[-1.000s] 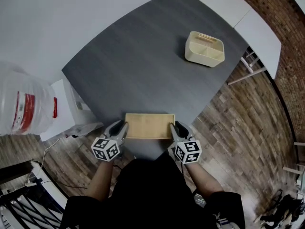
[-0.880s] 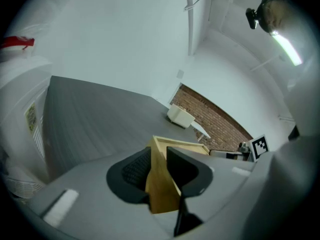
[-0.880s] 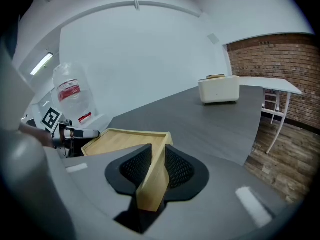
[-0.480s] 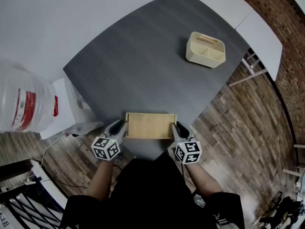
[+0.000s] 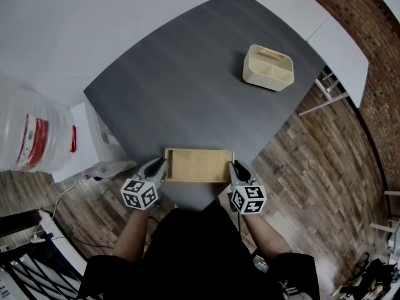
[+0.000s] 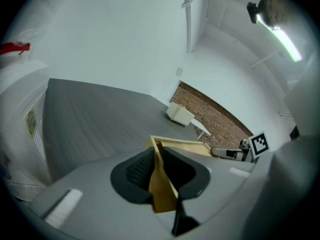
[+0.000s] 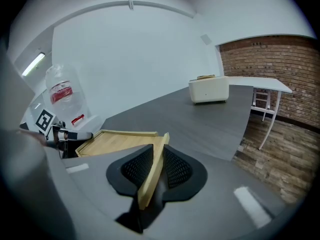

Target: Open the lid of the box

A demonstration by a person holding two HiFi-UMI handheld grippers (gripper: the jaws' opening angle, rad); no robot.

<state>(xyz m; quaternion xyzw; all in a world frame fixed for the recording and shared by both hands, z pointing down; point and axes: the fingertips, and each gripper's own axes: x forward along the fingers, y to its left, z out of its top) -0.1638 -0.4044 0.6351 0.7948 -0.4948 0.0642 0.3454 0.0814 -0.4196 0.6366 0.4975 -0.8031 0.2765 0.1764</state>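
Note:
A flat wooden lid [image 5: 197, 165] with a raised rim lies at the near edge of the dark grey table [image 5: 187, 92]. My left gripper [image 5: 161, 165] is shut on its left end; in the left gripper view the rim [image 6: 162, 181] stands between the pads of that gripper [image 6: 157, 159]. My right gripper [image 5: 234, 167] holds the right end. Its jaws have just been closing, and the rim [image 7: 150, 176] sits clamped between the pads of that gripper [image 7: 157, 159]. A cream box [image 5: 269, 66] stands at the table's far right.
A large water bottle [image 5: 31, 136] stands off the table to the left. A white table [image 5: 340, 42] adjoins at the far right, above wood flooring. The cream box [image 7: 209, 90] also shows far off in the right gripper view.
The lid's right end and my right gripper have shifted slightly to the right. The left gripper has kept still.

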